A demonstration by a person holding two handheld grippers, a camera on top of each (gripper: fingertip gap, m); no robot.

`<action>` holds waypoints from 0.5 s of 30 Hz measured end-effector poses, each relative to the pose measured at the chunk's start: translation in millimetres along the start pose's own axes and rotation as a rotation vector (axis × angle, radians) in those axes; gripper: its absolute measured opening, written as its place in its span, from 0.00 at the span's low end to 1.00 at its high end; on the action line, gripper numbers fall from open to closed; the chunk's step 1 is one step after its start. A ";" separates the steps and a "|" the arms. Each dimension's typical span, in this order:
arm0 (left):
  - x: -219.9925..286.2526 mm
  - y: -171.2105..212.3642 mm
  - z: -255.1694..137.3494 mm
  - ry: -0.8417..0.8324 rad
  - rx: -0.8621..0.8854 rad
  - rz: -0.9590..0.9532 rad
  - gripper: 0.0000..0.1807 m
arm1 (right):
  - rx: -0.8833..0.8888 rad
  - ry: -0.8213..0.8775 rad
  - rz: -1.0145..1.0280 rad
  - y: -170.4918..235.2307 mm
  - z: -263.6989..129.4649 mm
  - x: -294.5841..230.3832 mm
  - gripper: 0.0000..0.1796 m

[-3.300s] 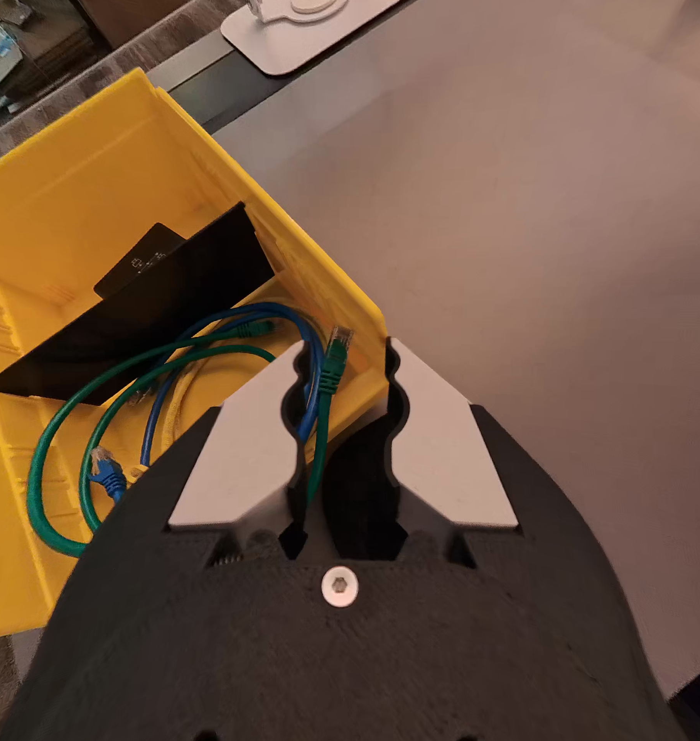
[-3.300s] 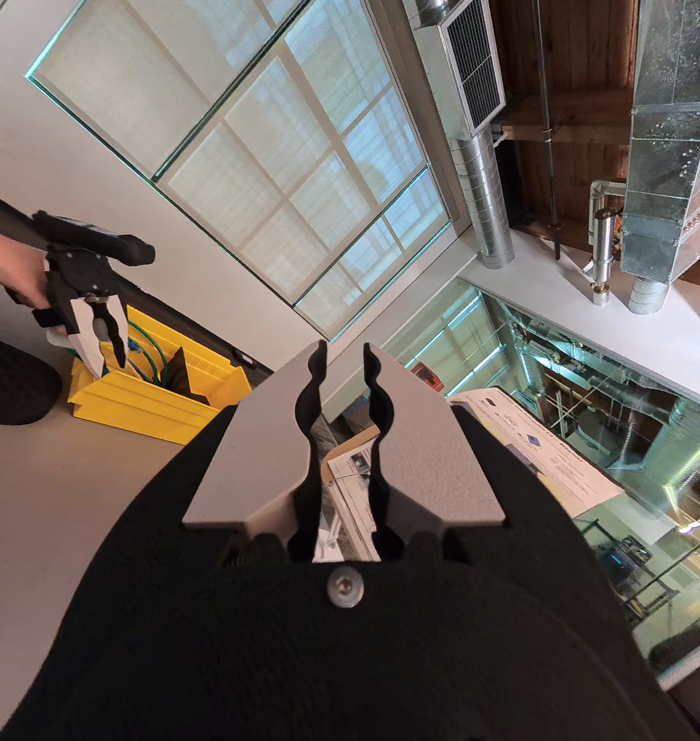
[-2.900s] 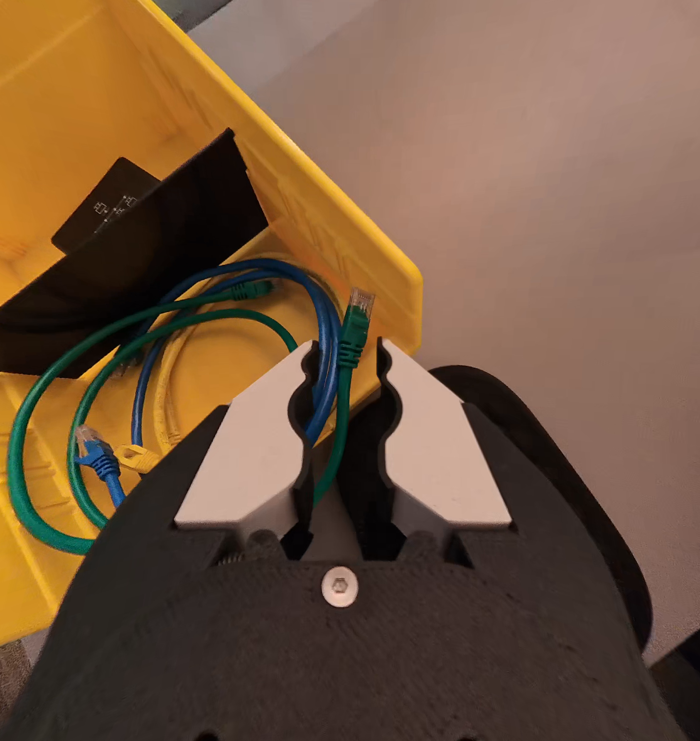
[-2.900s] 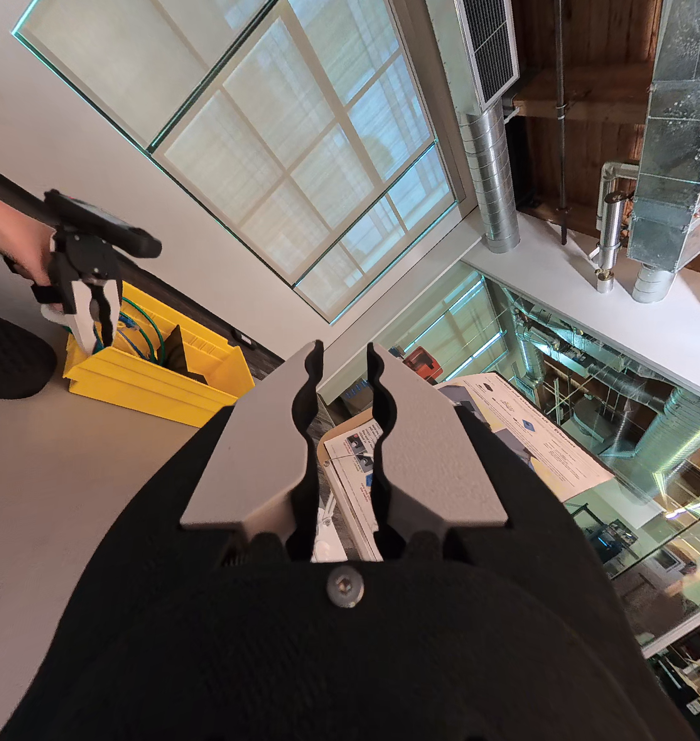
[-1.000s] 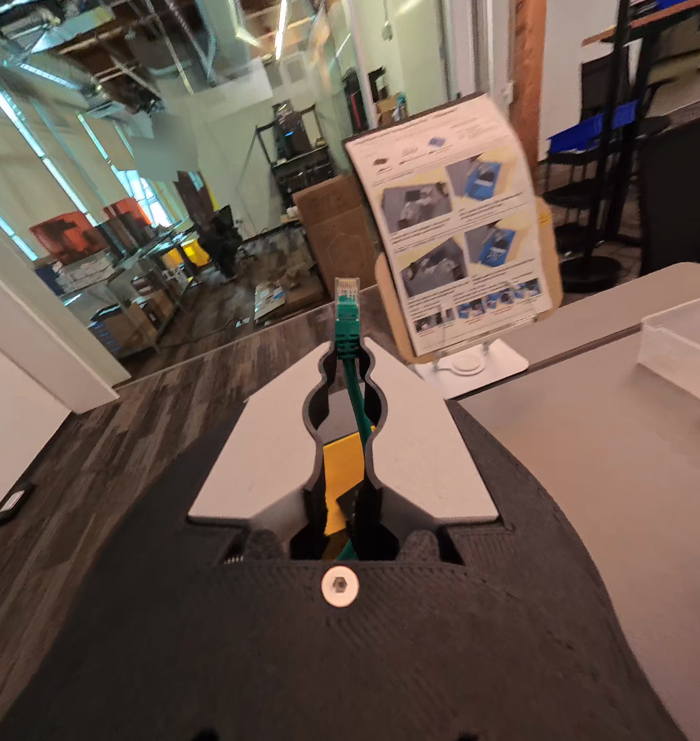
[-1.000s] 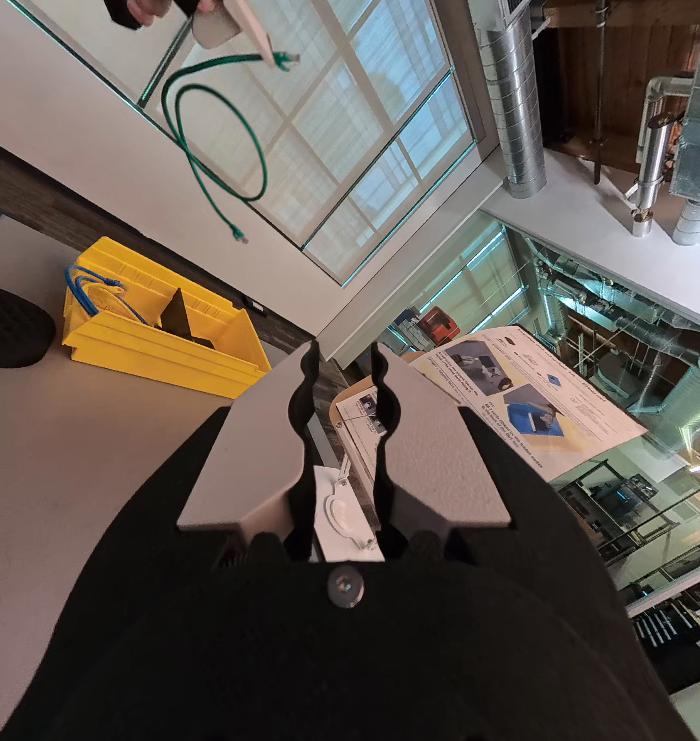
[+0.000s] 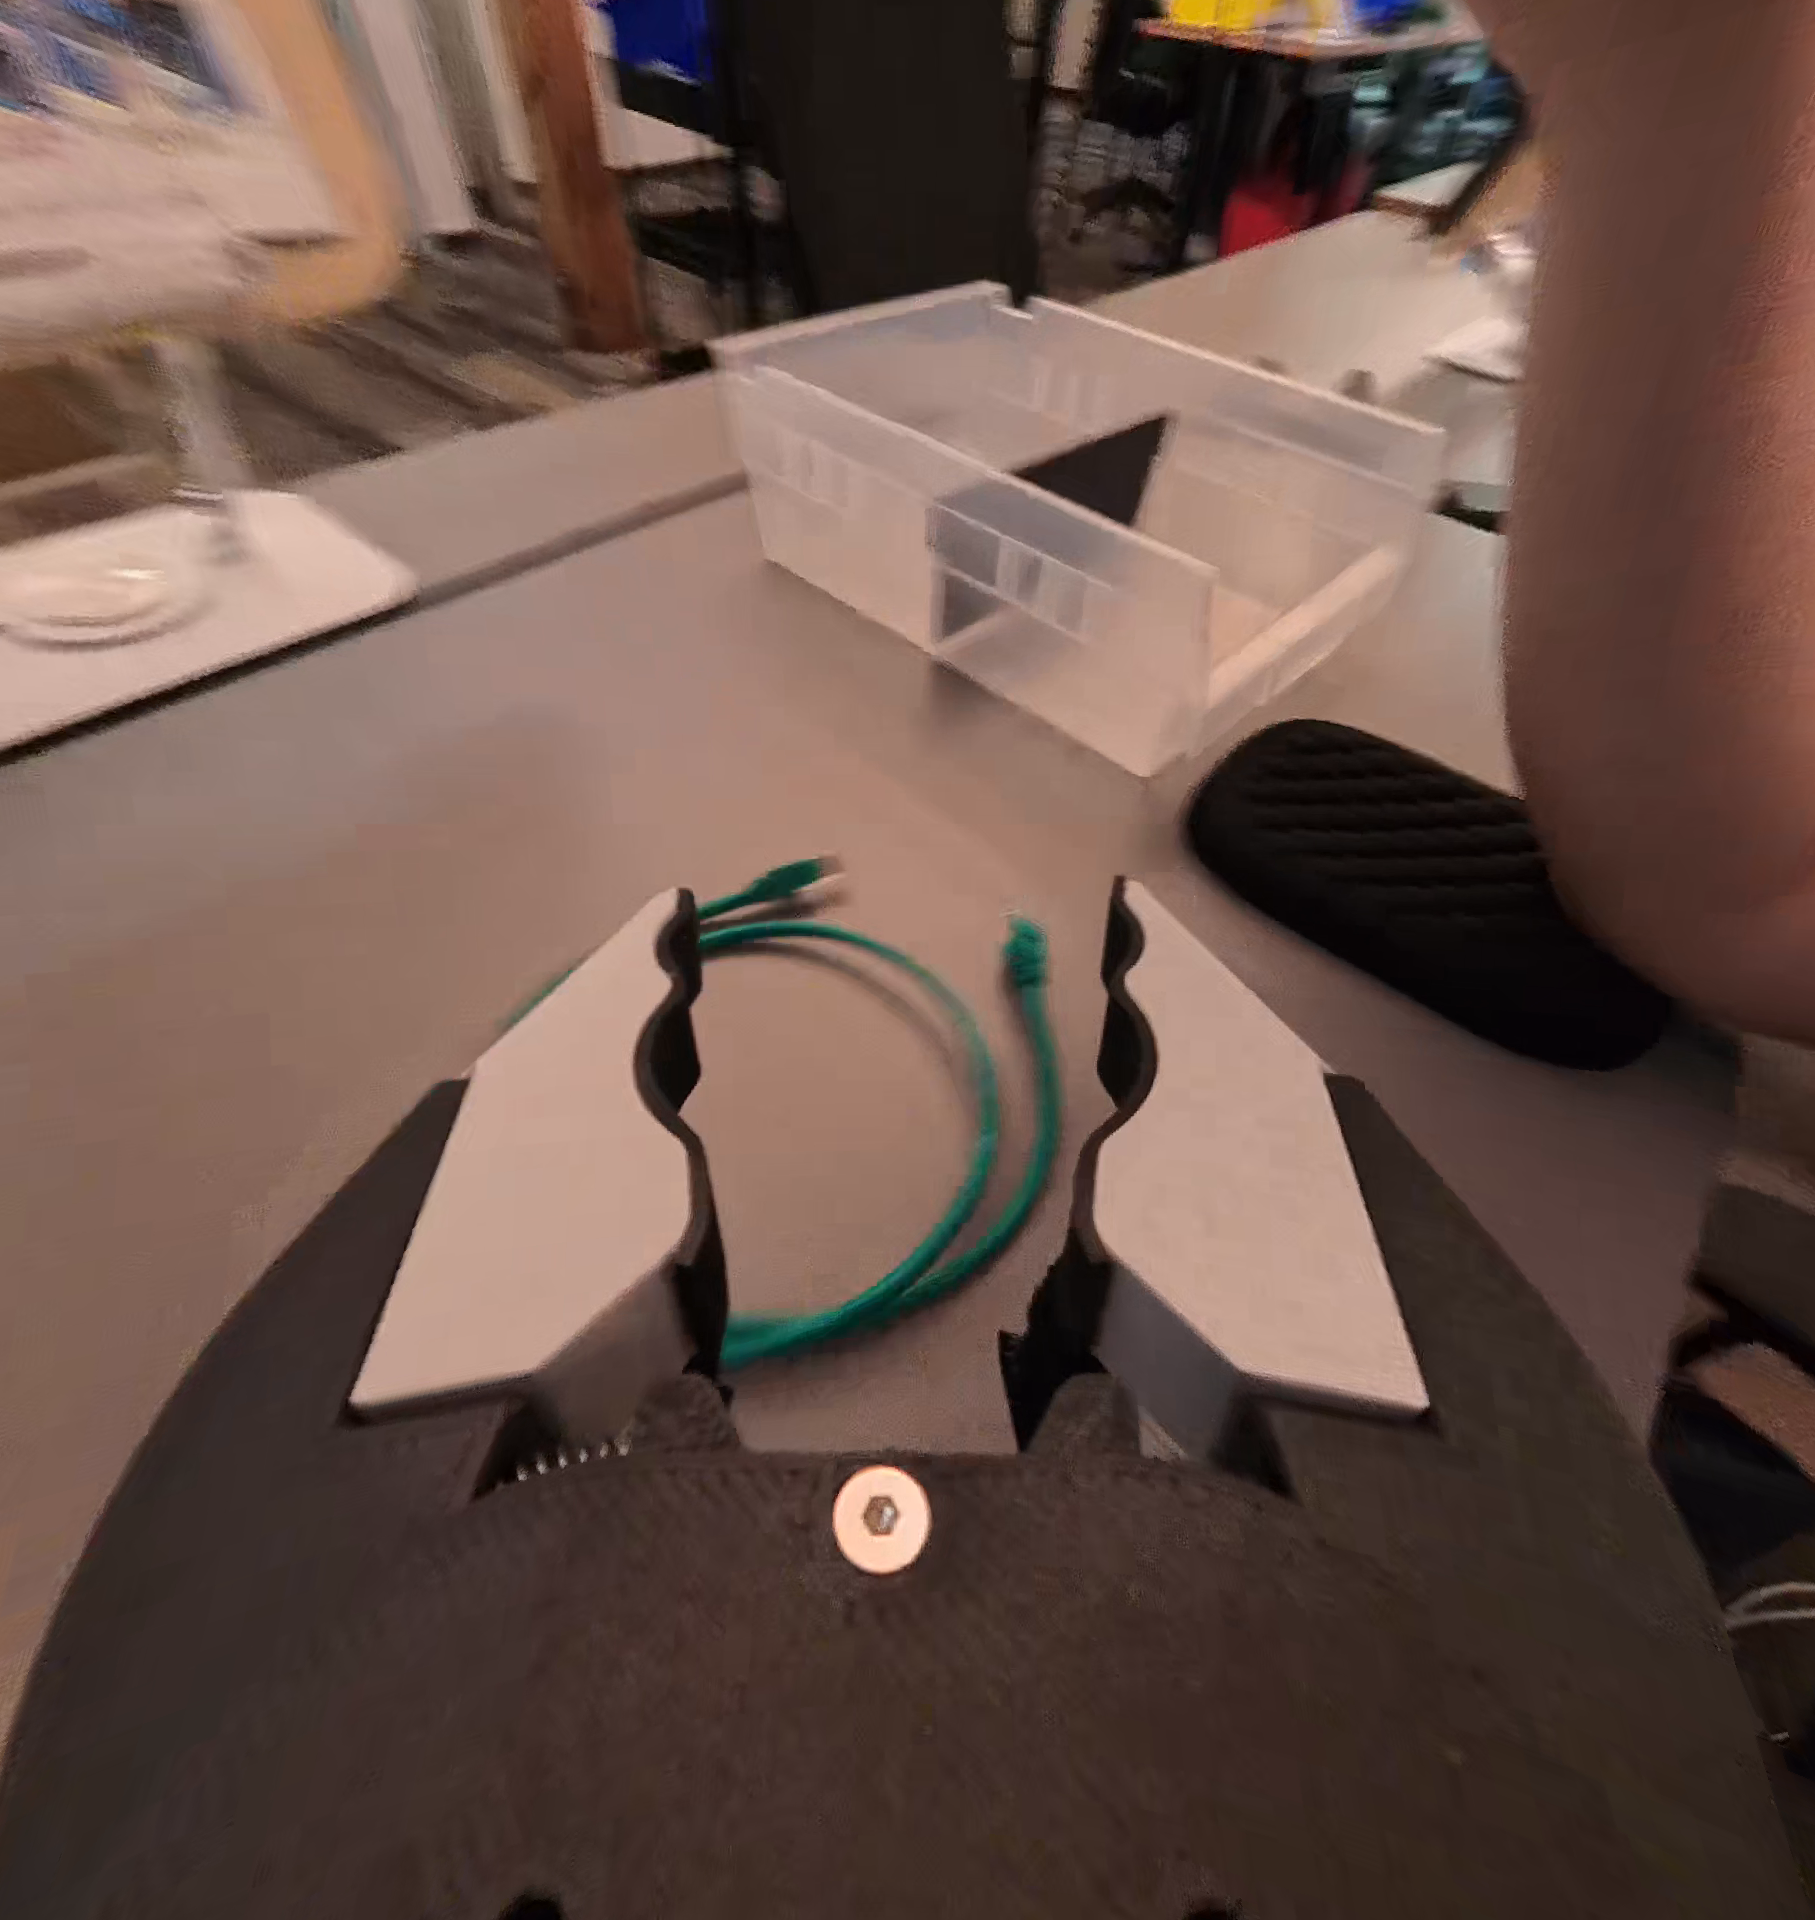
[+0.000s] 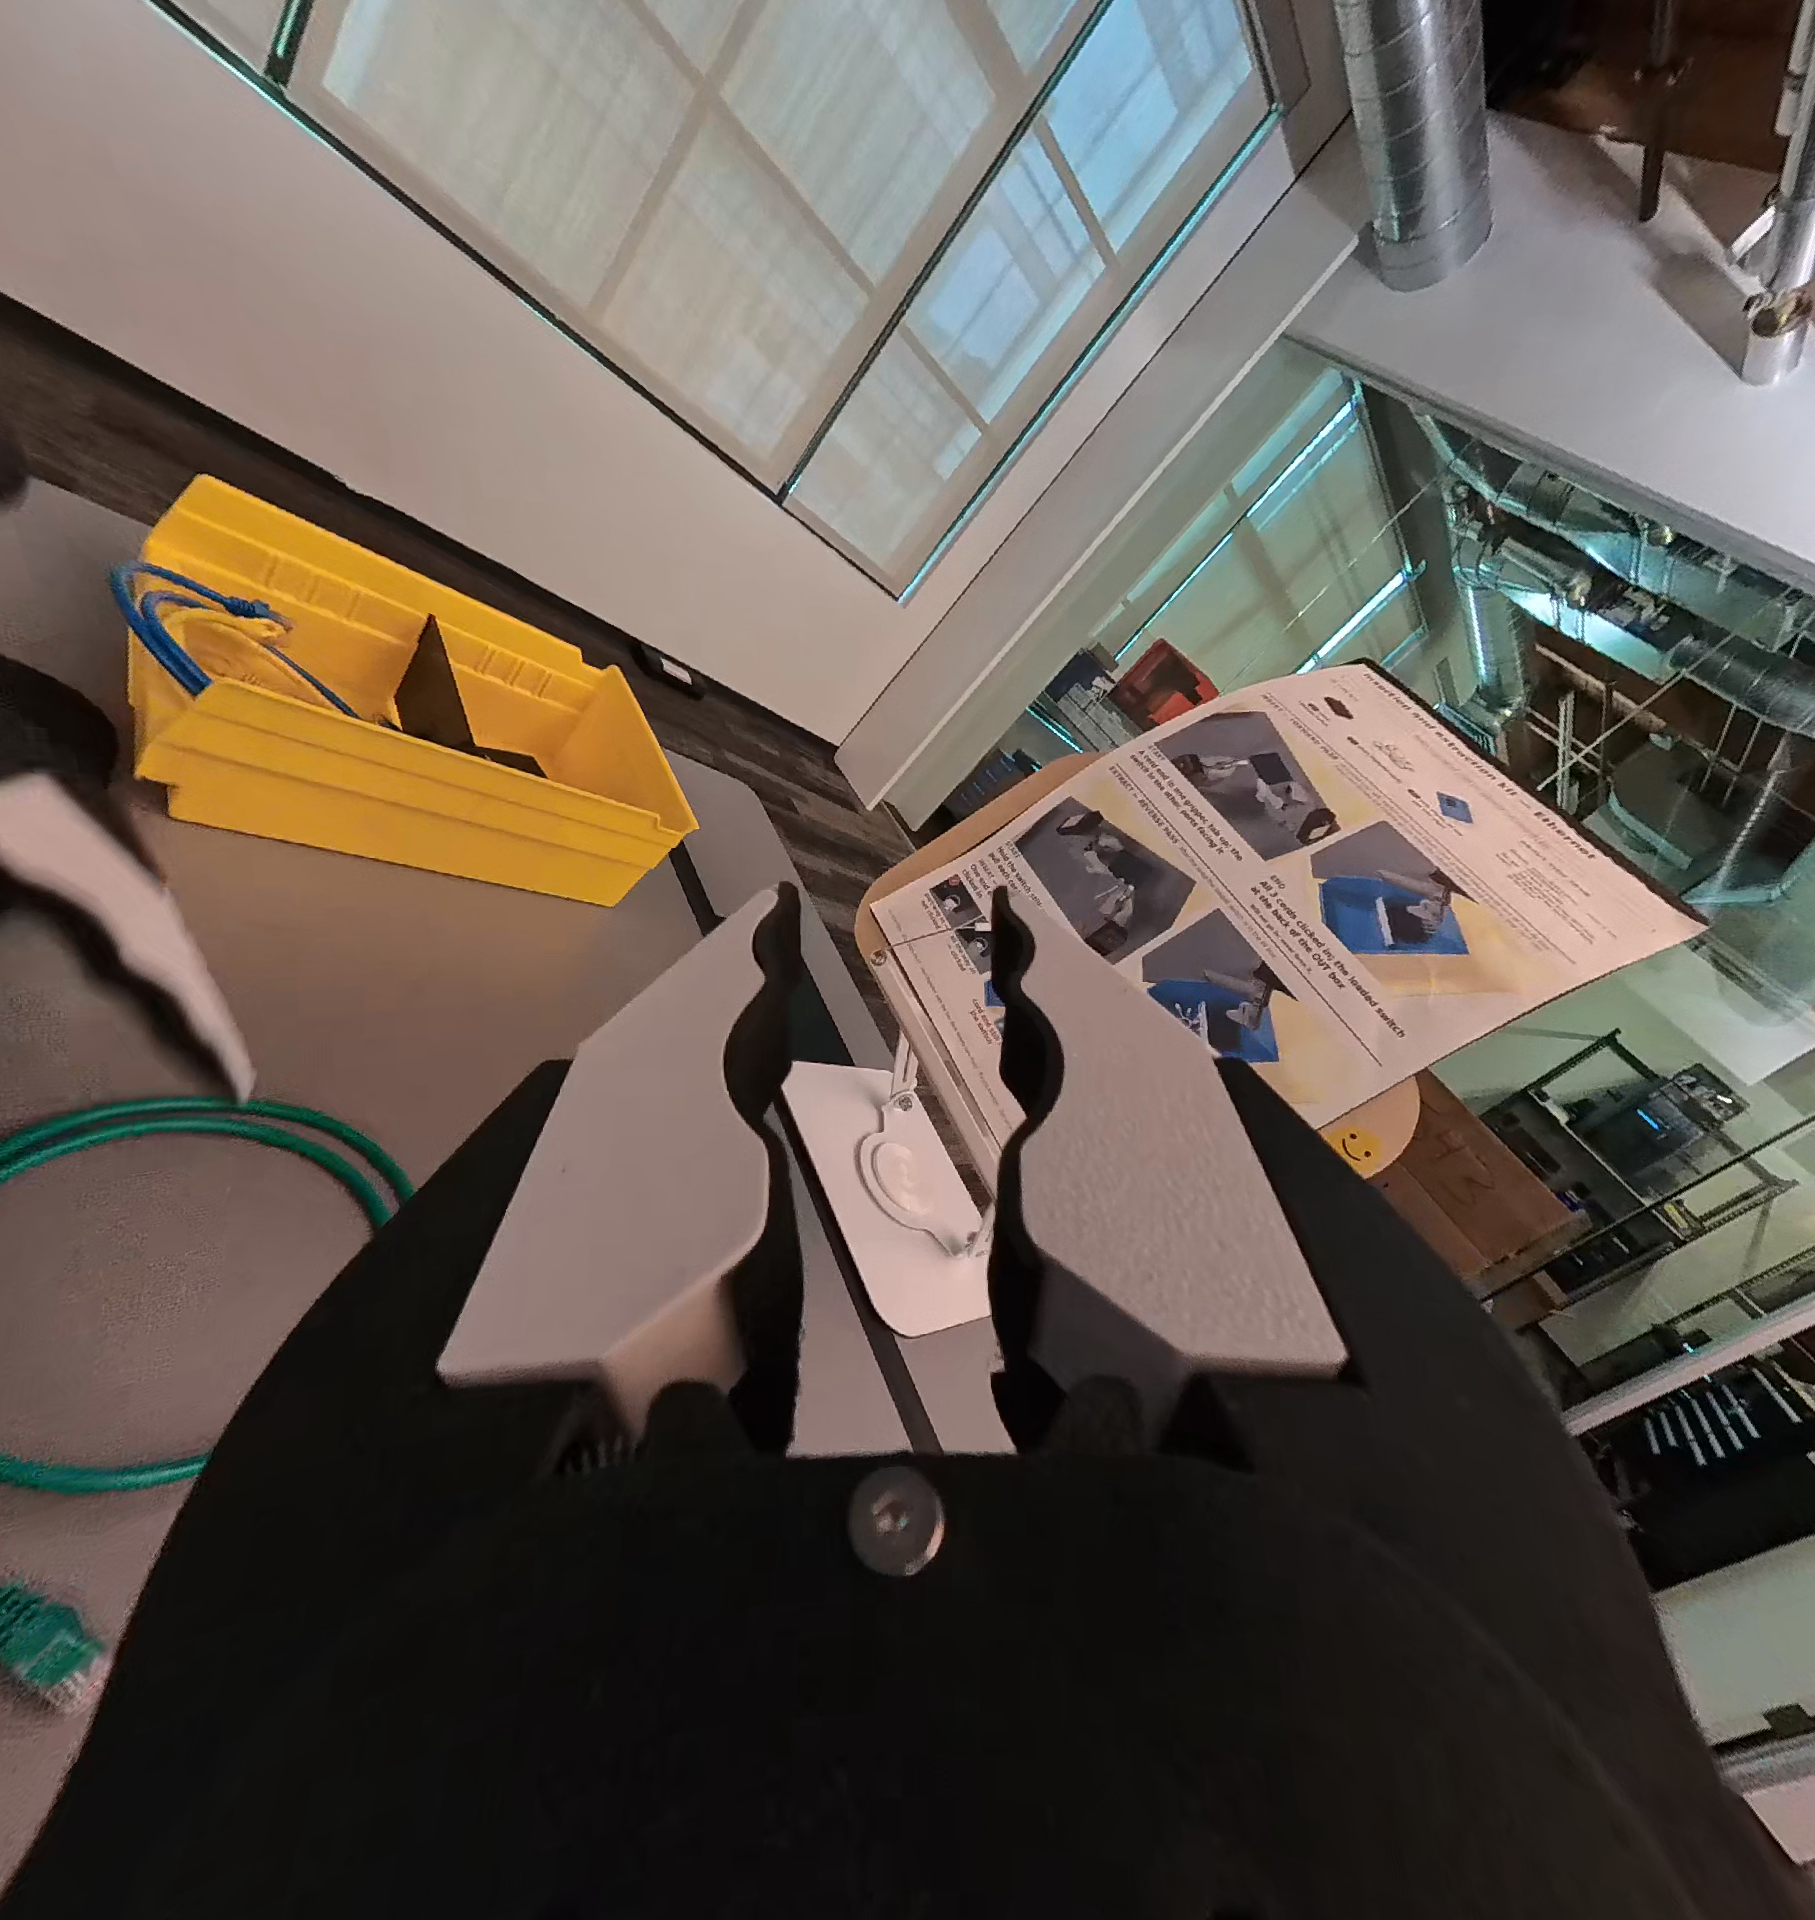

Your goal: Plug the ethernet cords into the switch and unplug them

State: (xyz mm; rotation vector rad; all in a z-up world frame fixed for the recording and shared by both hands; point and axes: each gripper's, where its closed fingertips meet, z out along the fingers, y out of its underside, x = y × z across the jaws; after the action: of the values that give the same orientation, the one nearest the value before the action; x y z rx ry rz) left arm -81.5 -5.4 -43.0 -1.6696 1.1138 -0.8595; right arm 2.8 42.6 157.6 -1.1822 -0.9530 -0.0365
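Note:
A green ethernet cord (image 7: 1048, 1101) lies looped on the grey table (image 7: 467, 831), with one plug (image 7: 1024, 951) between my left fingers and the other plug (image 7: 789, 883) just past the left fingertip. My left gripper (image 7: 898, 899) is open and empty just above the cord. The cord also shows in the right wrist view (image 8: 259, 1117), with a plug (image 8: 20, 1642) at the lower left. My right gripper (image 8: 890, 902) is open with a narrow gap, empty, held in the air and tilted. Blue and yellow cords (image 8: 155, 623) lie in a yellow bin (image 8: 415, 800). I see no switch clearly.
A clear plastic bin (image 7: 1069, 623) with a black divider stands at the back. A black ribbed pad (image 7: 1402, 883) lies to the right, under a person's arm (image 7: 1661, 520). An instruction sheet on a stand (image 8: 1298, 883) with a white base (image 7: 155, 603) stands at the table edge. One gripper's finger ends stand about 20 cm off the other's. The plug (image 8: 20, 1642) is about 15 cm from my left fingertips. It turns up in the left wrist view (image 7: 1033, 958) as well.
My left gripper, which was shut on the green cord and held it up in the air, has come down to the table and opened. The cord now lies on the table.

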 end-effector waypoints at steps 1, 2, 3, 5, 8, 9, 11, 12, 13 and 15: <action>-22.4 -4.3 -23.2 -0.076 0.004 0.012 0.44 | 0.003 -0.004 0.004 -0.5 0.1 -0.5 0.20; -49.1 -7.1 -50.1 -0.169 0.002 0.030 0.46 | 0.004 -0.007 0.006 -0.7 0.5 -1.2 0.20; -76.9 -8.1 -79.6 -0.262 -0.004 0.046 0.47 | 0.004 -0.010 0.007 -0.8 0.9 -1.9 0.20; -120.3 -1.0 -136.3 -0.360 -0.035 0.056 0.39 | -0.002 -0.015 0.003 0.1 2.1 -3.4 0.20; -164.6 25.3 -192.2 -0.398 -0.107 0.055 0.33 | -0.009 -0.020 0.000 1.4 3.9 -4.5 0.21; -175.9 38.0 -202.6 -0.410 -0.157 0.071 0.31 | -0.009 -0.022 0.002 1.7 4.5 -4.8 0.21; -189.2 63.7 -211.8 -0.397 -0.265 0.079 0.29 | -0.012 -0.029 0.008 2.9 5.9 -5.9 0.21; -195.0 73.8 -214.0 -0.397 -0.306 0.072 0.28 | -0.016 -0.030 0.007 3.9 6.6 -6.6 0.21; -202.0 83.3 -216.8 -0.410 -0.352 0.065 0.27 | -0.023 -0.032 0.005 5.2 7.2 -7.1 0.21; -212.9 102.4 -221.9 -0.432 -0.459 0.070 0.23 | -0.033 -0.035 0.002 7.3 7.8 -8.0 0.22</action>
State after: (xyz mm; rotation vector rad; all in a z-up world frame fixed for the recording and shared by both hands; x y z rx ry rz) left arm -383.0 108.4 -78.1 -2.0492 1.1025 -0.1770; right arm -3.5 48.4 147.3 -1.2172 -0.9849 -0.0300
